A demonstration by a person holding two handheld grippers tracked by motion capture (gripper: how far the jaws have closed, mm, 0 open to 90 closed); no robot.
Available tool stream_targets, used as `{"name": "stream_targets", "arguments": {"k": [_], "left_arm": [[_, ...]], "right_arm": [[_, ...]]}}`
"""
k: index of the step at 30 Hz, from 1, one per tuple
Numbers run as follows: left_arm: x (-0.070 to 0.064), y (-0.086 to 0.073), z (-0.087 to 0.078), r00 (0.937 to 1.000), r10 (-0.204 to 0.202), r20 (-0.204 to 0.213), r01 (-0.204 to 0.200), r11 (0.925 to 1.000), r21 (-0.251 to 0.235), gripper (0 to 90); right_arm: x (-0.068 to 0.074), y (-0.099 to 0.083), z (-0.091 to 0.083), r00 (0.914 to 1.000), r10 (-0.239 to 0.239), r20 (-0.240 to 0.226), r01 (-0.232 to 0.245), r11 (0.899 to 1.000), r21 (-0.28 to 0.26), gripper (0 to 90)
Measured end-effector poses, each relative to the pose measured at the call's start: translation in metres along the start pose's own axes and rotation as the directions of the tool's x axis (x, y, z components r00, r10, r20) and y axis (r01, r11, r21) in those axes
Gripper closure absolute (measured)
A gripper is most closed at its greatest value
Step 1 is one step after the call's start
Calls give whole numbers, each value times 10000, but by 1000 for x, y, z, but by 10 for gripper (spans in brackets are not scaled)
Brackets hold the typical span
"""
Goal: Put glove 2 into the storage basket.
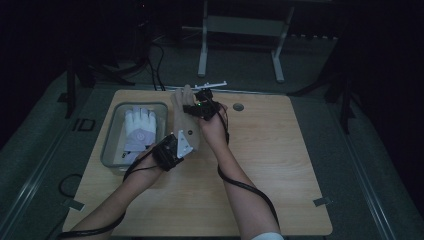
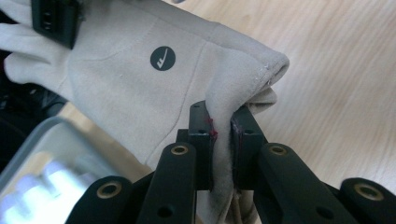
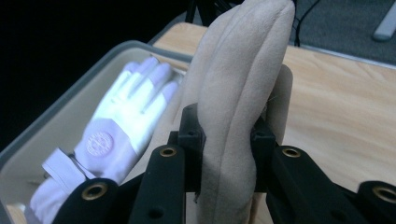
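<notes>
1. At the worktop's (image 1: 280, 165) left I see a clear bin (image 1: 111, 134) with a white glove (image 1: 139, 131) lying flat inside.
2. My left tool (image 2: 223, 128) pinches the cuff of a beige glove (image 2: 140, 88), its jaws pressed on the fabric just right of the bin.
3. My right tool (image 3: 226, 135) clamps the beige glove's fingers, which stand bunched between its jaws; the glove stretches between both tools above the worktop.
</notes>
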State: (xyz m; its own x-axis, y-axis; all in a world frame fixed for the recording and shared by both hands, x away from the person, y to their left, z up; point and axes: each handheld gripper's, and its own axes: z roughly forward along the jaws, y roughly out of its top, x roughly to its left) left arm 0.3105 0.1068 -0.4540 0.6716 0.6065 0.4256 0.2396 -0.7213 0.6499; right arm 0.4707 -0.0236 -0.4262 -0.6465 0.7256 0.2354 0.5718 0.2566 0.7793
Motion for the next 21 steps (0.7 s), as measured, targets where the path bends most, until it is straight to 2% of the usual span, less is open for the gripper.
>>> {"name": "stream_targets", "arguments": {"k": [4,6,8,13,19,21], "left_arm": [[7,-11,-10,9998,32,-203,-28,9998,203,819],[11,-18,-14,9998,-171,-143,175,9995,272,819],[14,-25,-17,9996,-112,-264,124,9990,426,819],[21,-42,-24,9986,-303,-442,331,9975,623,819],[31,-65,-31,9971,-530,-544,581,9935,977,819],[33,-72,-34,9965,-546,-639,615,9919,1110,819]], "right_arm": [[17,7,10,9991,-395,-133,396,9992,16,740],[26,8,16,9978,-646,-177,647,9979,63,740],[34,8,22,9958,-908,-139,910,9958,116,741],[48,11,40,9943,-969,-446,983,9947,292,740],[71,13,65,9877,-1486,-493,1514,9867,597,740],[77,13,73,9873,-1467,-614,1507,9864,657,740]]}}
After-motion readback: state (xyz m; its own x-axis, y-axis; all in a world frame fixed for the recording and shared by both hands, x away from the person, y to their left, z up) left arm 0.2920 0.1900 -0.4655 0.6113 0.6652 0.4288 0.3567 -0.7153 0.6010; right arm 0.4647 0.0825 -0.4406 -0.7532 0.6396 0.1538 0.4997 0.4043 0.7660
